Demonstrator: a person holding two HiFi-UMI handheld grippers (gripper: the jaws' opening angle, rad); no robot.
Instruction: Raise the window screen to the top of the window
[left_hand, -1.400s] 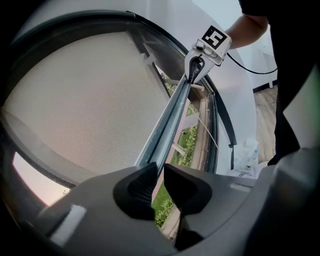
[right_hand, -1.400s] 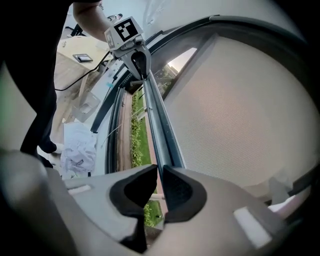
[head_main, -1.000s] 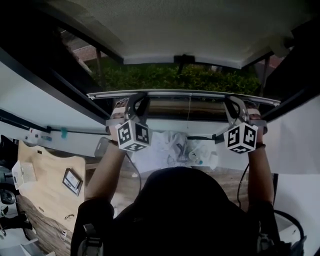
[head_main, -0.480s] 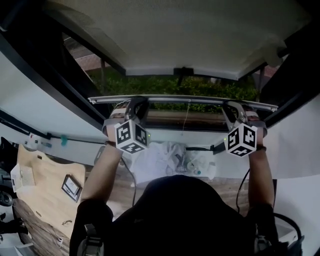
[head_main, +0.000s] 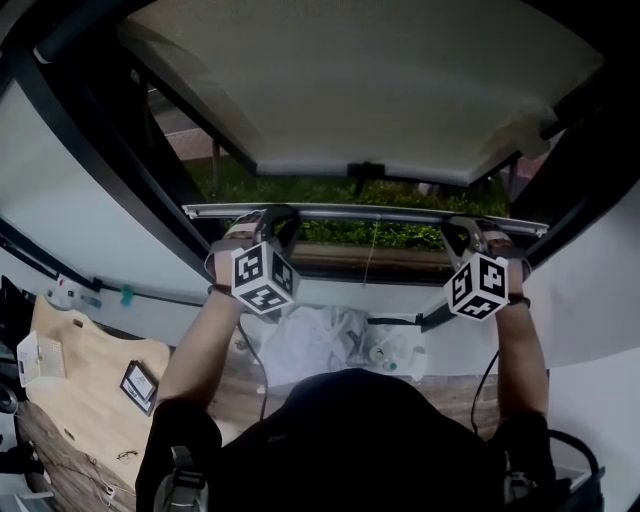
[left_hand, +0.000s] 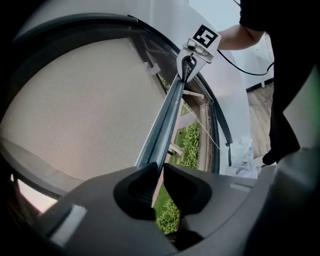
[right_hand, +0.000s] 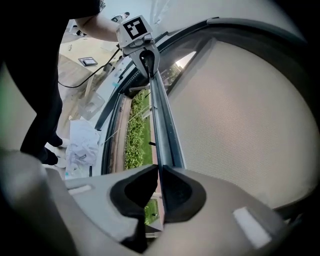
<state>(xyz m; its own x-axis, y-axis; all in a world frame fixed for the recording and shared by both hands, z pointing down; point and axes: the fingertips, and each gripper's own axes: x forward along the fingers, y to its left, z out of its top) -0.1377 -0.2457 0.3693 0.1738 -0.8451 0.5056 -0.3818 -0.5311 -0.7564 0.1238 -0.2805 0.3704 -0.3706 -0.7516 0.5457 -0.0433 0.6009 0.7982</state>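
Indoors at a dark-framed window, both arms reach up toward the glass. Nearest, the left gripper (head_main: 272, 218) and right gripper (head_main: 466, 232) each pinch the screen's bar (head_main: 365, 212) between their fingers. The right fingers have just been closing tighter on it.

Against 1 second ago, hedge (head_main: 400, 235) now shows under the bar. The green strip above it, up to the mesh (head_main: 360, 90), has thinned. The lift looks under way, with most of the height left. Whether the mesh joins the bar I cannot tell.

Farther up, a black clip (head_main: 366, 170) sits mid-edge on the mesh, between the 2 grippers. The bar's ends run close to the side frames (head_main: 118, 150), so level lifting matters.
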